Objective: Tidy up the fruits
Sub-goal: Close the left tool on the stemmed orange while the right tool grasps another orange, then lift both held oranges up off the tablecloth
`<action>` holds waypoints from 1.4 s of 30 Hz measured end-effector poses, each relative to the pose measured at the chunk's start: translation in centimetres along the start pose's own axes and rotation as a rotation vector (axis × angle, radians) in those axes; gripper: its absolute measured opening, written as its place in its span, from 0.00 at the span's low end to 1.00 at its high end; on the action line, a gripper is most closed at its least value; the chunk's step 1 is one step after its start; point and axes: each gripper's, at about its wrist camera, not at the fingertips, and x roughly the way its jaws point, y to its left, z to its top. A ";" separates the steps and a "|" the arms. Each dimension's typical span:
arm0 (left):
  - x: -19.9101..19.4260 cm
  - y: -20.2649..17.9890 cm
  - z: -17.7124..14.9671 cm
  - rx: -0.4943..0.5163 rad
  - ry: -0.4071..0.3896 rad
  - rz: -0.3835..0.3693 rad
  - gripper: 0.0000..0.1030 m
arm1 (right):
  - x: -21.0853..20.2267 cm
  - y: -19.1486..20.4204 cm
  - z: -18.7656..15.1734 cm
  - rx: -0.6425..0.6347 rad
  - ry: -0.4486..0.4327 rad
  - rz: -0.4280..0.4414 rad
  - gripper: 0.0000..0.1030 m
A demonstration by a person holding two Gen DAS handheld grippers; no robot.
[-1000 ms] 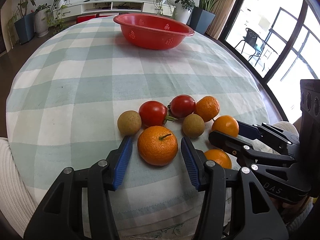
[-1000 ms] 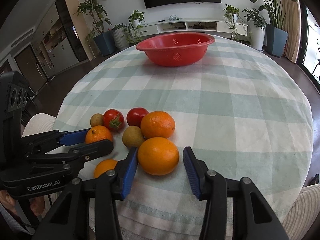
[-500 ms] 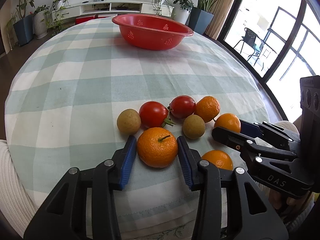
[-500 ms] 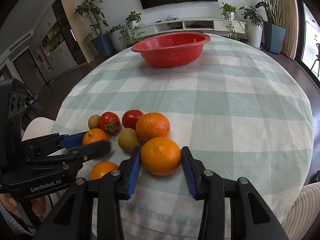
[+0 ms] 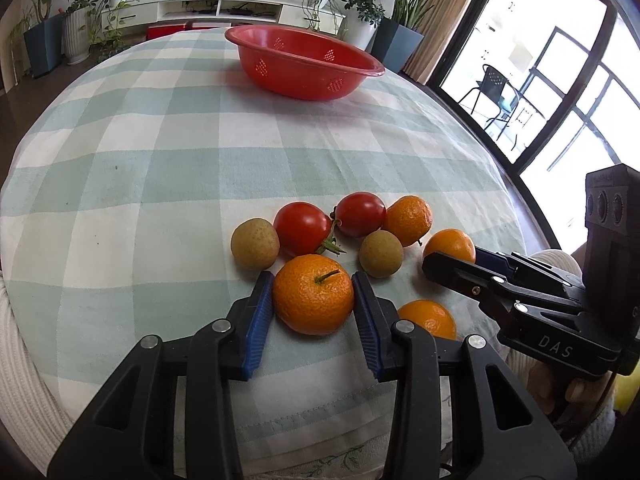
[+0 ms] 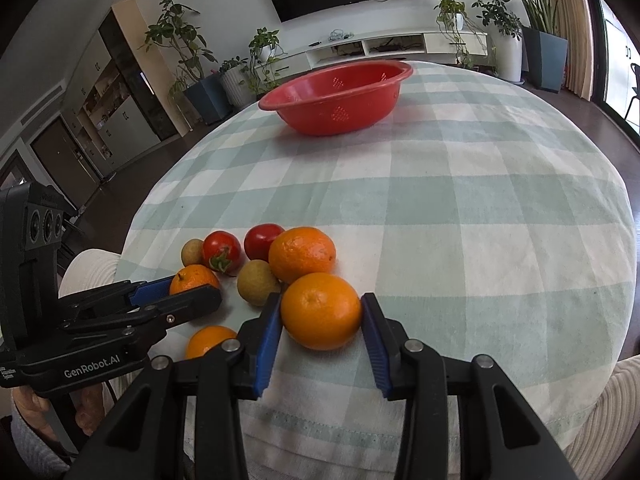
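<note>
Several fruits lie clustered at the near edge of the checked tablecloth. My left gripper [image 5: 313, 286] is shut on a stemmed mandarin [image 5: 313, 294], both blue pads touching it on the cloth. My right gripper [image 6: 321, 306] is shut on a large orange [image 6: 321, 311]. Around them lie two tomatoes [image 5: 303, 227] [image 5: 360, 214], two brown longans [image 5: 255, 243] [image 5: 380, 253], another orange [image 6: 301, 254] and a small mandarin [image 5: 428, 317] near the edge. The red colander basket [image 5: 304, 63] stands at the far side, also in the right wrist view [image 6: 340, 96].
The round table's cloth [image 5: 160, 160] stretches between the fruits and the basket. The right gripper's body [image 5: 552, 300] reaches in at the right of the left view. Potted plants and a TV shelf [image 6: 380, 44] stand beyond the table.
Both grippers have closed from open around their fruits to touching them: left on the stemmed mandarin, right on the large orange. Both views have tilted slightly.
</note>
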 end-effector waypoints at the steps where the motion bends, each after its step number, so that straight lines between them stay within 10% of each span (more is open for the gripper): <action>1: -0.1 0.0 0.0 -0.002 0.001 -0.004 0.35 | 0.0 -0.1 0.0 0.004 0.000 0.004 0.41; 42: -3.1 0.2 4.4 -0.017 -0.070 -0.091 0.35 | -2.7 -3.9 4.4 0.215 -0.057 0.206 0.41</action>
